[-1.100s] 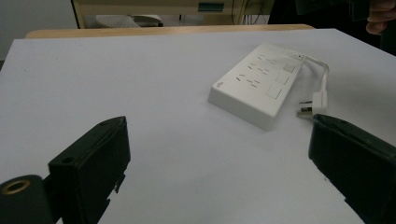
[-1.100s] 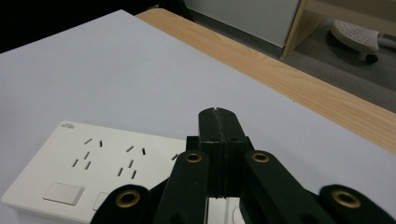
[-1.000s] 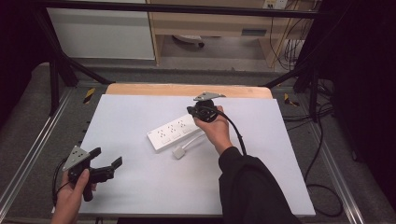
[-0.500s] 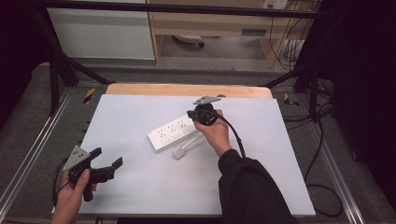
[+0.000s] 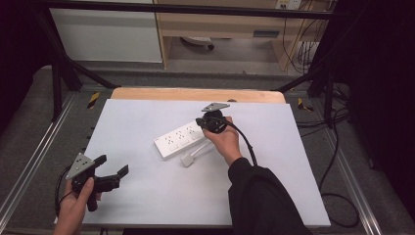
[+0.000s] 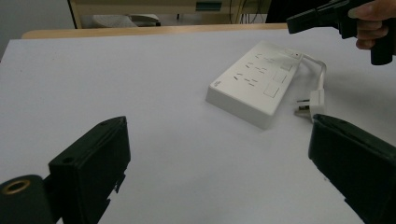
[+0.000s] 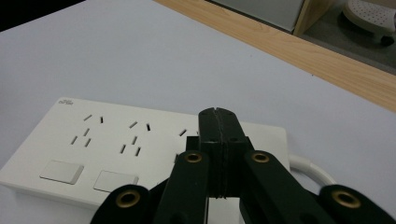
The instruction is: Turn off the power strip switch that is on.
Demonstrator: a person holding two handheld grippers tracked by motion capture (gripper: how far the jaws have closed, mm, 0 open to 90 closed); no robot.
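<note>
Power strip (image 5: 179, 140) under right gripper (image 5: 208, 122) (jaws closed) — left gripper (image 5: 113, 172) well apart.

Left gripper (image 5: 105, 177): black body, flat blocky black jaws, grey three-cornered plate on top behind them.
Right gripper (image 5: 211, 121): black, same grey plate above, black cable (image 5: 244, 139) trailing back from the jaws.
Screws: brass-ringed holes in the black links just behind the jaws.
Sleeve (image 5: 262, 196): black, on the right arm.
</note>
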